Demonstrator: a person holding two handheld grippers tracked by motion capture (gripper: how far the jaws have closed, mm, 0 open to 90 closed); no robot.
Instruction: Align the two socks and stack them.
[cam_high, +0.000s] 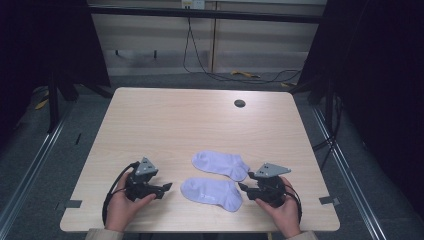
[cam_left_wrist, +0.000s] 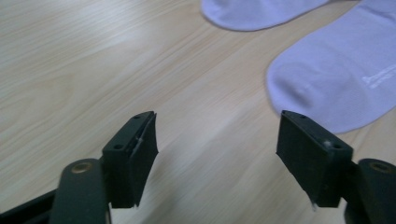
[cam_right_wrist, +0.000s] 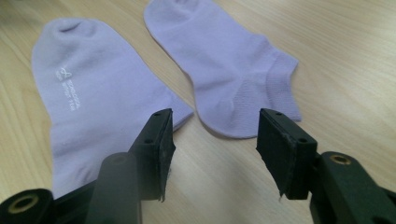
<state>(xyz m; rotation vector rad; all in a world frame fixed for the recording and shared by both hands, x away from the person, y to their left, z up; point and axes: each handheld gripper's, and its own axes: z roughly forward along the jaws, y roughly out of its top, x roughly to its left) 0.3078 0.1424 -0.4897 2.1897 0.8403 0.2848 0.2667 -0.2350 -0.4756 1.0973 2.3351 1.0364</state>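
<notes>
Two pale lilac ankle socks lie flat side by side on the wooden table. The nearer sock carries a small white logo. The farther sock lies just behind it. My left gripper points at the toe of the nearer sock from the left, open, with bare wood between its jaws. My right gripper faces the cuff ends from the right, open and holding nothing. A hand grips each tool near the table's front edge.
A round cable hole sits near the table's back edge. Beyond the table, cables trail across the grey floor. Dark frame posts stand at both sides.
</notes>
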